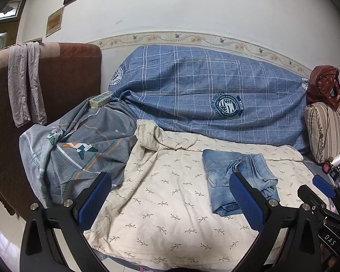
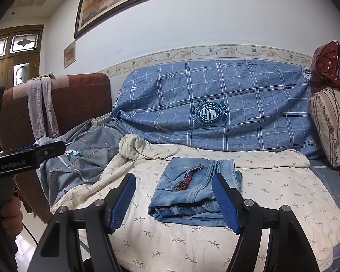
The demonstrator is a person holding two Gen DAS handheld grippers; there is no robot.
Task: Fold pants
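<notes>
Both grippers are held low in front of the sofa, pointing forward over the seat, side by side. The left gripper hangs above the cream leaf-print sheet with its blue-padded fingers spread wide and nothing between them; its right finger overlaps the left edge of the jeans only in line of sight, and contact cannot be judged. The right gripper is likewise spread wide and holds nothing, its two fingers framing the jeans from the near side without gripping them.

The folded jeans lie as a compact light-blue denim bundle on the cream sheet, just in front of the blue checked cover draped over the sofa back. A dark patterned strip runs across the top face of the bundle. A crumpled grey bedsheet lies left of the jeans, a striped cushion to their right. A hand holds the left gripper's handle at the right wrist view's left edge.
</notes>
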